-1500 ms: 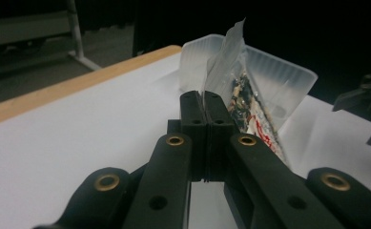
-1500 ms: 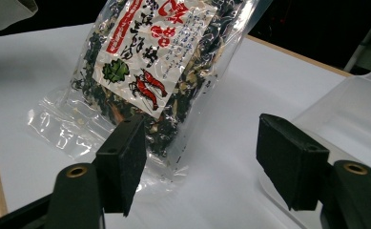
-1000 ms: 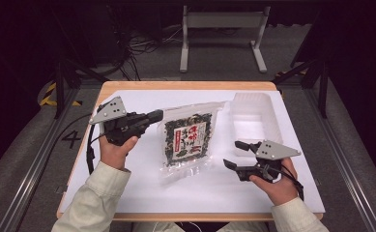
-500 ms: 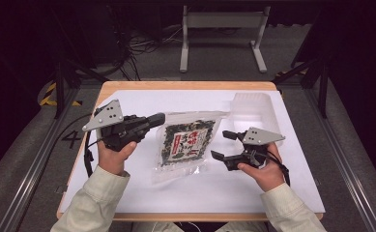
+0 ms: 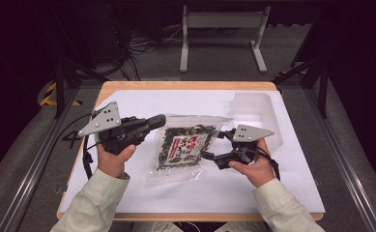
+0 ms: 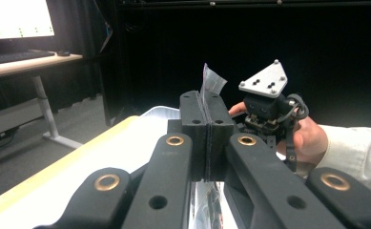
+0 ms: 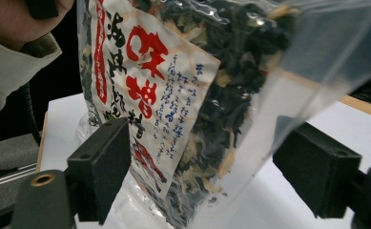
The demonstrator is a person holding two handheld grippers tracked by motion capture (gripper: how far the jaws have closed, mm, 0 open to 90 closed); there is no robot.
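Three cameras. High view: fixed above the near edge of the worktop [image 5: 127, 101], facing forward and down, far enough to take in the whole surface and the floor beyond. Left gripper view: mounted on the left tongs [image 6: 206, 138], looking level along the jaws, across to the right tongs [image 6: 268, 107]. Right gripper view: mounted on the right tongs [image 7: 207, 176], very close to the seaweed bag [image 7: 183, 95]. Shared by all three: the bag and the white worktop cover.
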